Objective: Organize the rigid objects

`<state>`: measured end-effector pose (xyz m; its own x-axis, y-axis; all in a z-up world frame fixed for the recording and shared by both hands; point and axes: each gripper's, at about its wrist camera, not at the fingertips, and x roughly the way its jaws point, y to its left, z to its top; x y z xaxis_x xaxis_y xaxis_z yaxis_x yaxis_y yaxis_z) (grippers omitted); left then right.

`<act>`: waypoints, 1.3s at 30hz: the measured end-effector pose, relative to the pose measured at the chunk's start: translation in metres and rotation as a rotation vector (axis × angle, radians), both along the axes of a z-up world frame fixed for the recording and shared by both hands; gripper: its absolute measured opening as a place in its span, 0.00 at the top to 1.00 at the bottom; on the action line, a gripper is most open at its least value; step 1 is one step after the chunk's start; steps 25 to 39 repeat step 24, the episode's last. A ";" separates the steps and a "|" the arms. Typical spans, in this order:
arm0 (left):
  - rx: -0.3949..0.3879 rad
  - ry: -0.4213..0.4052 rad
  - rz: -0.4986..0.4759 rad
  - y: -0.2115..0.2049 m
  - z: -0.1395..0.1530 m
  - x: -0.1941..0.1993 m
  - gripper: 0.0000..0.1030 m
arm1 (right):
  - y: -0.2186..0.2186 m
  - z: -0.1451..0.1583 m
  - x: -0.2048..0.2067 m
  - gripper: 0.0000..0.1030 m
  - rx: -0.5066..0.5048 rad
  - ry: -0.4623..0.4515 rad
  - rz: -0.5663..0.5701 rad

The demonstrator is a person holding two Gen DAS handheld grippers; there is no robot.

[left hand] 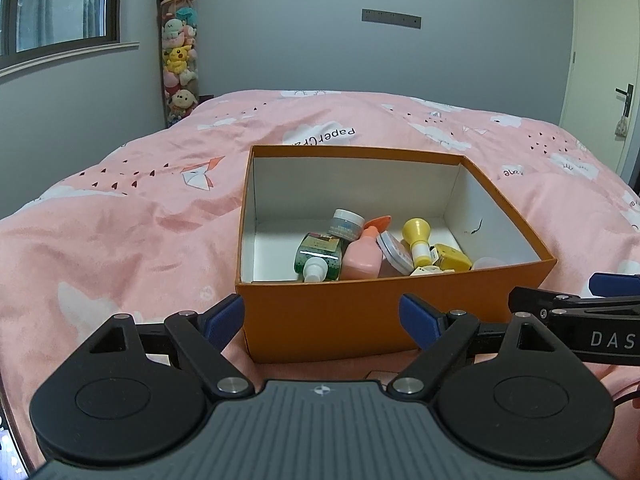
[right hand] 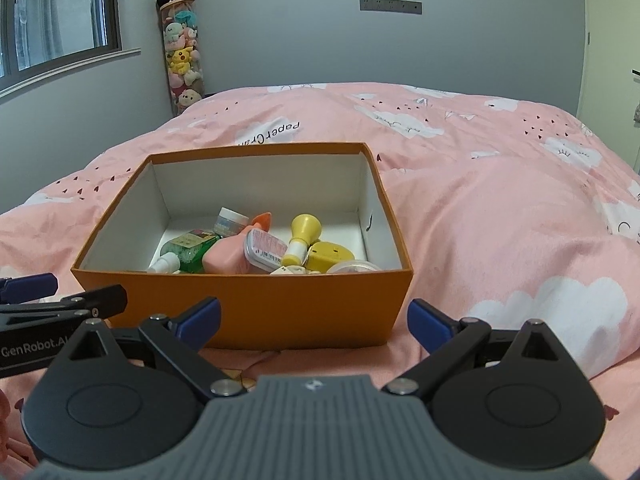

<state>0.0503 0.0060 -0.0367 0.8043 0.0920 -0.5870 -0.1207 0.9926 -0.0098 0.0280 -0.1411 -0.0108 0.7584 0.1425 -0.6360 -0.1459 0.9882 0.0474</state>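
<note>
Pink cotton bedding printed with white clouds and paper cranes [left hand: 132, 216] covers the bed that fills both views, rumpled into soft folds. Behind it stand grey walls, a dark-framed window [left hand: 60, 4] at the left, a white door with a black handle [left hand: 600, 60] at the right, and a tall clear tube of plush toys topped by a panda [right hand: 182, 48] in the corner.

On the bedding sits the orange cardboard box with a white inside [left hand: 320, 320], just ahead of both tools. Its contents lie heaped against the near wall: a green bottle with a white cap [left hand: 318, 258], a pink bottle with an orange nozzle [right hand: 228, 258], a small grey-lidded jar [left hand: 346, 224], a flat tin [right hand: 264, 250], a yellow funnel-topped bottle [right hand: 302, 240] and a yellow case [right hand: 332, 254]. The box's near wall cuts off their lower parts, and a pale round lid at the right corner is hard to identify.

The left gripper [left hand: 322, 320] and right gripper [right hand: 314, 322] both stand spread wide, empty, low before the box.
</note>
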 end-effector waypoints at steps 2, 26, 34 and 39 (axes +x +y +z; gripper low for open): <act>0.003 0.001 0.001 0.000 0.000 0.001 0.01 | 0.000 -0.001 0.001 0.05 -0.001 0.008 0.003; 0.001 -0.003 -0.014 -0.001 0.000 -0.002 0.01 | 0.000 -0.005 0.003 0.05 0.000 0.024 0.013; 0.001 -0.003 -0.014 -0.001 0.000 -0.002 0.01 | 0.000 -0.005 0.003 0.05 0.000 0.024 0.013; 0.001 -0.003 -0.014 -0.001 0.000 -0.002 0.01 | 0.000 -0.005 0.003 0.05 0.000 0.024 0.013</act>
